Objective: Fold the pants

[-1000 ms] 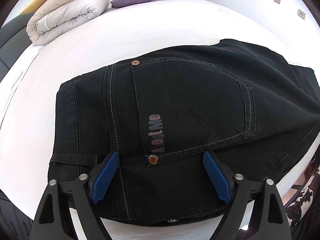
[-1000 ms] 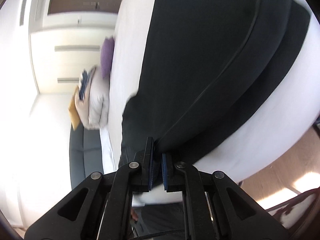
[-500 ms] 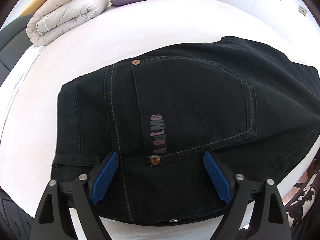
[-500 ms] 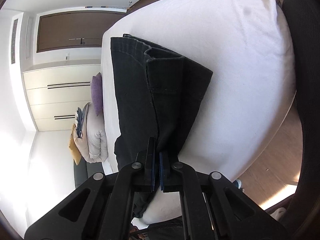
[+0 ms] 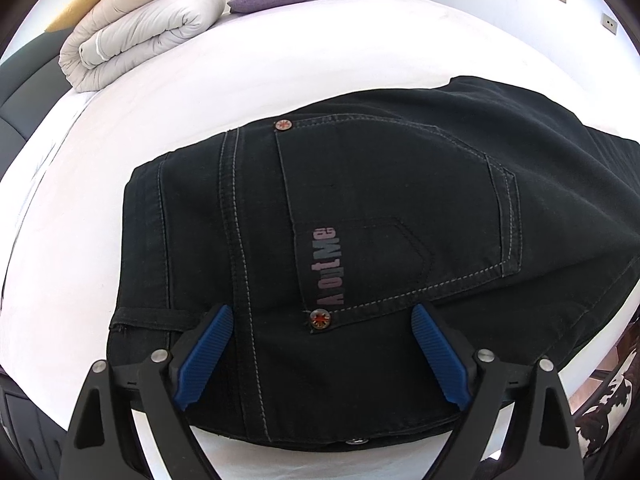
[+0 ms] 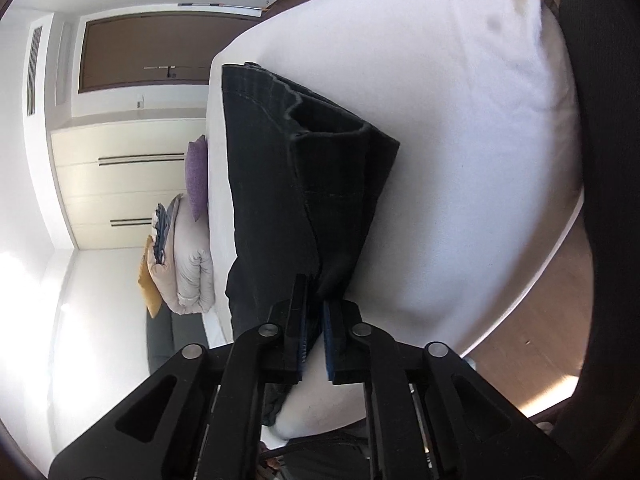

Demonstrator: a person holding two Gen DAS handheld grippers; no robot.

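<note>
pants [image 5: 380,220]: black, lying on the white bed [image 5: 280,60], back pocket up
left claw [image 5: 320,350]: spread wide over the waistband, gripping nothing
right claw [image 6: 314,330]: pinched tight on the pants' leg end

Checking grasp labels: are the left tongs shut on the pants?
No: the left tongs stand wide open over the black pants, gripping nothing.

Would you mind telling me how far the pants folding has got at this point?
Done: the pants lie on the bed halved lengthwise, back pocket up. In hand: the right tool is shut on the leg end, with hems showing beyond it; the left tool hovers open over the waist. Left: laying the legs over the waist and flattening the result.
</note>
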